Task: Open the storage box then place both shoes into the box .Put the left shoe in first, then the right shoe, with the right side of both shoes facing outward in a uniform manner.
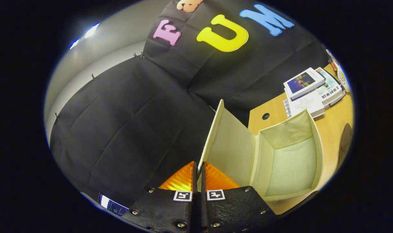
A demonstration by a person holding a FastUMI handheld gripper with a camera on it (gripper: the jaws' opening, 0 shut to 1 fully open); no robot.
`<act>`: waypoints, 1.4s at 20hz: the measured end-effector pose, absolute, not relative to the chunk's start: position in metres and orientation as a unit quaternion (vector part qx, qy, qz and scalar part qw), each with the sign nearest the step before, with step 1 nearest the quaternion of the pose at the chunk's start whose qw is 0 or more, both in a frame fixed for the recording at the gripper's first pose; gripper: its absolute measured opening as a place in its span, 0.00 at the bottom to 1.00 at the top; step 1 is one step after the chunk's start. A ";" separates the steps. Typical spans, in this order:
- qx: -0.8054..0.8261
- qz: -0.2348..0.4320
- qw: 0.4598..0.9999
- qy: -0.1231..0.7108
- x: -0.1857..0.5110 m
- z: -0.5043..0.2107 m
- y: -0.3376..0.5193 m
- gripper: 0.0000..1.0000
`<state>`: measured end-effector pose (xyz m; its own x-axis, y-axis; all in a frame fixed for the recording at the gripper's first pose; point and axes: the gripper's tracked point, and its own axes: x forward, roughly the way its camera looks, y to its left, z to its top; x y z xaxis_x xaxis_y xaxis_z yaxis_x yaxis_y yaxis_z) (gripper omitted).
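A cream fabric storage box (316, 142) stands on the wooden table, its inside bare. Its lid (230, 145) is swung up and stands nearly on edge to the left of the opening. My gripper (199, 170) is shut on the lid's free edge, which runs up from between the two fingers. The box opening lies just right of the fingers.
A stack of books (309, 89) lies on the wooden table (270, 106) beyond the box. A round cable hole (265, 116) is in the tabletop behind the lid. A dark brown object (345, 142) sits right of the box. The black cloth wall rises close on the left.
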<state>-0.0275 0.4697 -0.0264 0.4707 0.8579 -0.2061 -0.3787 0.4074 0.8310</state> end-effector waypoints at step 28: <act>0.190 0.302 0.899 0.253 0.031 -0.051 0.326 0.97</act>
